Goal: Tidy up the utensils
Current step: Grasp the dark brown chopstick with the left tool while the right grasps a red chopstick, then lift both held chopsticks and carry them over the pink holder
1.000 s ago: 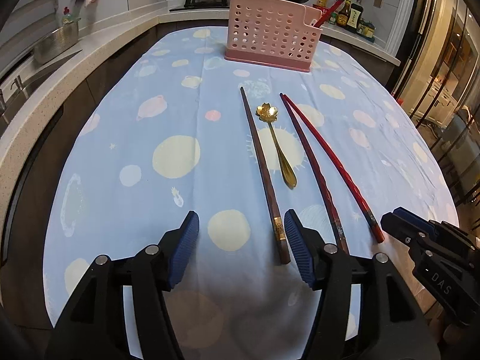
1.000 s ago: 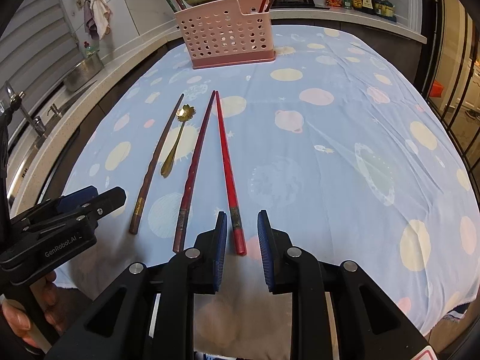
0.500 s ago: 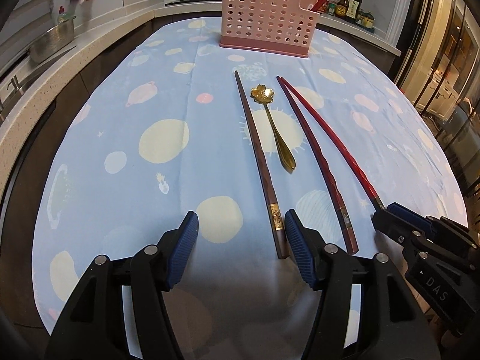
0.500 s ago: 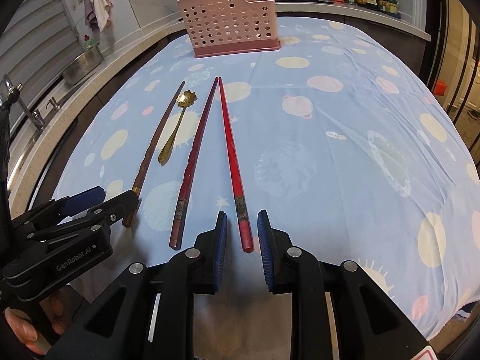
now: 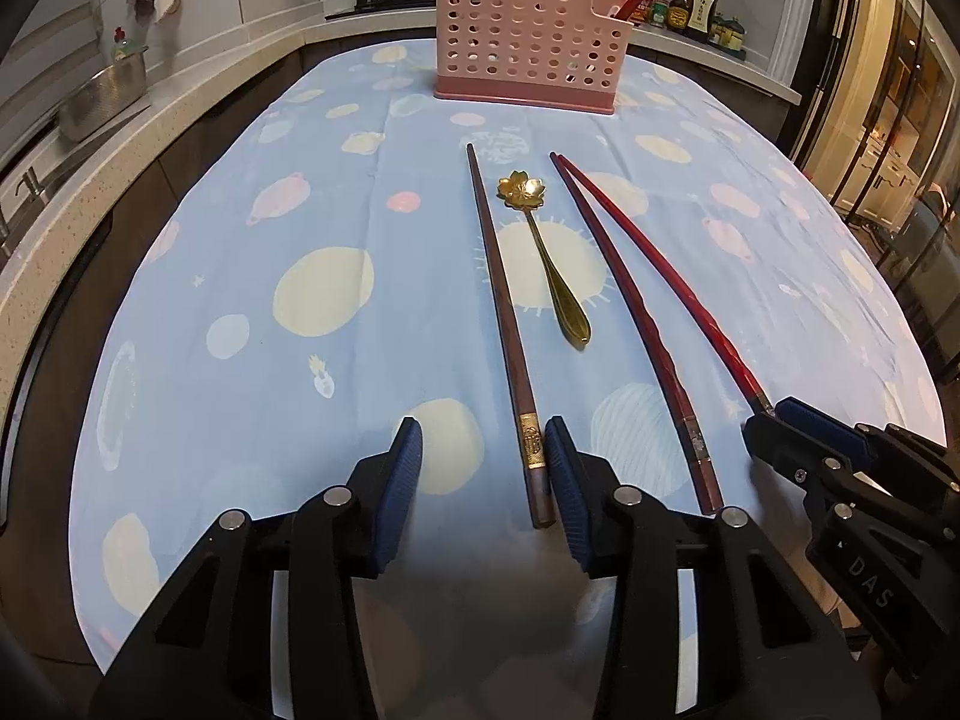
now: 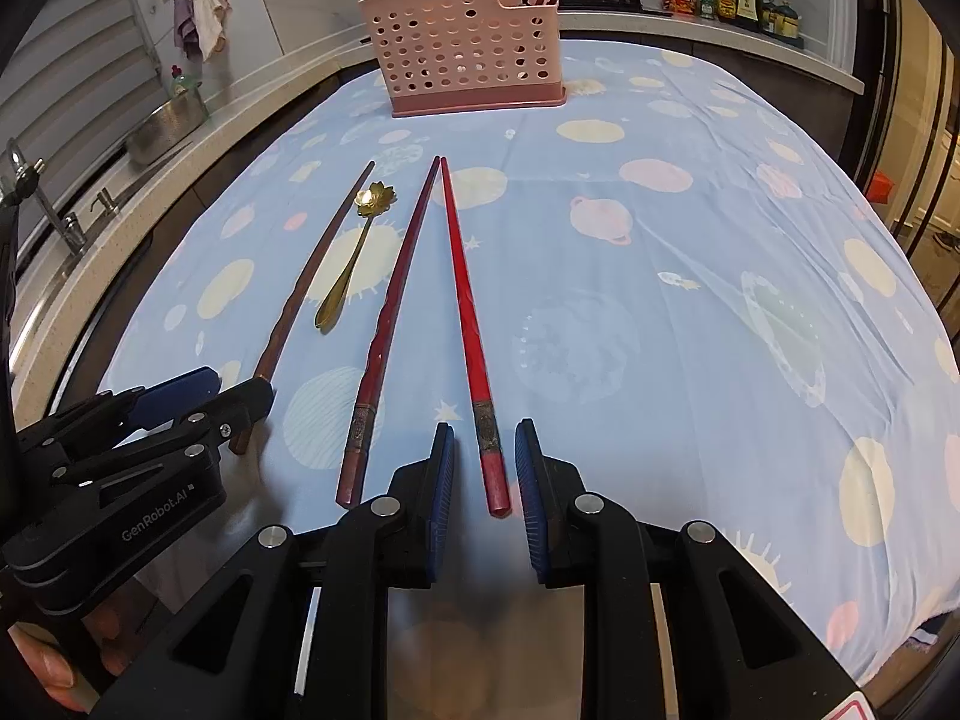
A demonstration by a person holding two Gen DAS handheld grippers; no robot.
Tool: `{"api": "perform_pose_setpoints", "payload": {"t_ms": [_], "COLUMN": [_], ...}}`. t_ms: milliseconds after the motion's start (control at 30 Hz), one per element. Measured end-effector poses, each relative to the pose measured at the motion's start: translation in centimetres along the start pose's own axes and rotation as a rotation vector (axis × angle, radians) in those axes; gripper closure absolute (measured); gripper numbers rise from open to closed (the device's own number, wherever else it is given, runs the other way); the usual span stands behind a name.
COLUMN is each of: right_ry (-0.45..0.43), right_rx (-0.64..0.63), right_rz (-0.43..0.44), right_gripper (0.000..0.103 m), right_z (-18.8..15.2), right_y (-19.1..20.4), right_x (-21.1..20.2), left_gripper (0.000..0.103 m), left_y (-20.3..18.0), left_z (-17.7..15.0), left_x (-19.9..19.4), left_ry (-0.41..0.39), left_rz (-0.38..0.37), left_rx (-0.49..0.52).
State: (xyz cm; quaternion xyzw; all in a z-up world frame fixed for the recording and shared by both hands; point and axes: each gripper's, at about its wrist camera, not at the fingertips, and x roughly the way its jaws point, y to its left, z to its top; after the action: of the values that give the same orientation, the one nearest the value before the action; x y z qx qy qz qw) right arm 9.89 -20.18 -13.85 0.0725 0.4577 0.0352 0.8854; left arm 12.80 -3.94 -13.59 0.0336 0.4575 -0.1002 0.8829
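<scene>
On the blue cloth lie a brown chopstick [image 5: 503, 312], a gold flower spoon [image 5: 543, 246], a dark red chopstick [image 5: 630, 312] and a bright red chopstick [image 6: 467, 312]. My left gripper [image 5: 483, 447] is open, low over the cloth; the brown chopstick's near end lies just inside its right finger. My right gripper [image 6: 483, 456] is open with the bright red chopstick's near end between its pads, not clamped. The brown chopstick [image 6: 312, 276], spoon [image 6: 354, 252] and dark red chopstick [image 6: 393, 312] also show in the right wrist view. A pink perforated holder [image 5: 531, 48] with chopsticks stands at the far edge.
The table [image 5: 240, 276] is ringed by a kitchen counter. A steel pot [image 5: 102, 102] sits on the left counter, a stove with pans is behind the holder, and sauce bottles [image 5: 696, 6] are at the back right. A glass door is on the right.
Both grippers have moved forward along the table. The brown chopstick's end now sits inside my left fingers and the bright red one's end between my right pads. The utensils have not moved.
</scene>
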Motion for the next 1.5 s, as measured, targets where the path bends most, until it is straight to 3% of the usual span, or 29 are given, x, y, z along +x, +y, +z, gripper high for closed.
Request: {"api": "perform_pose_setpoints", "payload": {"t_ms": [167, 333, 500, 1067, 1500], "right_ry": [-0.004, -0.003, -0.002, -0.058, -0.204], "right_rx": [-0.003, 0.000, 0.002, 0.047, 0.077], "right_rz": [-0.006, -0.007, -0.002, 0.024, 0.056], "right_gripper": [0.085, 0.092, 0.094, 0.095, 0.095], "right_z": [0.0, 0.0, -0.1, -0.2, 2.6], "right_y": [-0.1, -0.4, -0.5, -1.5, -2.2], "right_x": [0.0, 0.0, -0.1, -4.0, -9.9], "left_gripper": [0.075, 0.092, 0.096, 0.096, 0.096], "left_y": [0.0, 0.0, 0.1, 1.3, 1.6], "left_z": [0.0, 0.0, -0.1, -0.3, 2.8], "left_x": [0.0, -0.1, -0.2, -3.5, -9.3], "left_ry": [0.002, 0.010, 0.018, 0.019, -0.098], "left_rz": [-0.005, -0.029, -0.048, -0.110, -0.146], "left_rx": [0.002, 0.007, 0.004, -0.043, -0.066]}}
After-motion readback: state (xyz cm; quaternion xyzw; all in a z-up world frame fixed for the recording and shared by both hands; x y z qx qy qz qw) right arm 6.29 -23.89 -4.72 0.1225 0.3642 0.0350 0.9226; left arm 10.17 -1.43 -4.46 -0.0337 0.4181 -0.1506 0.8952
